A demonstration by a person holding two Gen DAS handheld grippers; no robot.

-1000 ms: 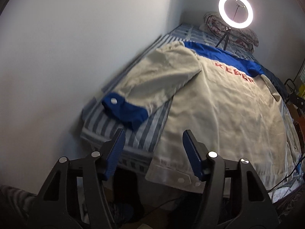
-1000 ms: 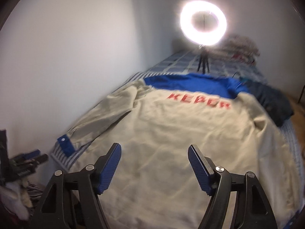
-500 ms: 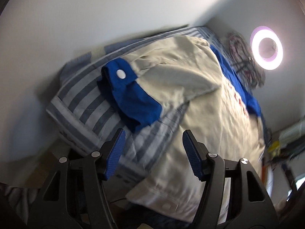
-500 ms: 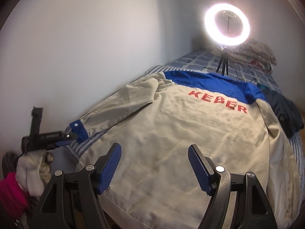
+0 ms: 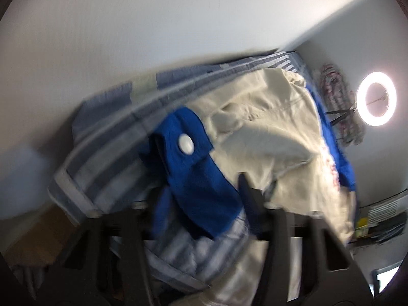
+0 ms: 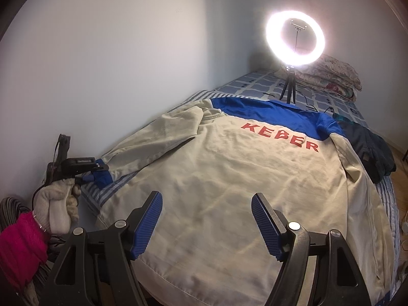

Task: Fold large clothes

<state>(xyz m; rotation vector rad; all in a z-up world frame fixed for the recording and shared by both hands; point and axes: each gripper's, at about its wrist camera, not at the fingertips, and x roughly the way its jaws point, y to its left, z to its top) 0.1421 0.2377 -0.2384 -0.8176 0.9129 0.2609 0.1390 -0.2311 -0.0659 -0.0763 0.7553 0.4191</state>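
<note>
- We see the jacket (image 6: 229, 178) lying back-up on the bed (image 6: 255, 81), filling the middle of the right wrist view, its blue yoke and red lettering toward the upper right near the ring light (image 6: 295, 42).
- Its left sleeve (image 6: 153, 142) runs as a long band from the shoulder at upper centre down to the lower left, ending in the blue cuff (image 6: 102, 179) at the bed's left edge.
- The left claw (image 5: 204, 199) sits right at that cuff (image 5: 193, 168). In the left wrist view the cuff lies between the two fingers, low in the centre of the frame, and the jaws have just been closing around it. The picture is blurred, so we cannot tell whether the pads already press the cloth.
- In the right wrist view the same claw (image 6: 95, 172) shows at far left, carried by a gloved hand (image 6: 57, 204) with a red sleeve (image 6: 20, 252), touching or nearly touching the cuff.
- The right claw (image 6: 206, 219) stands wide and empty, hovering over the hem (image 6: 178, 275) at lower centre, well apart from the cuff.
- We judge that the coming move turns on the sleeve's long axis: from the cuff it points toward the upper right, up to the shoulder.
- Carrying the cuff rightward across the frame, onto the back panel, would fold the sleeve in. The left hand is plainly the nearer one for this.
</note>
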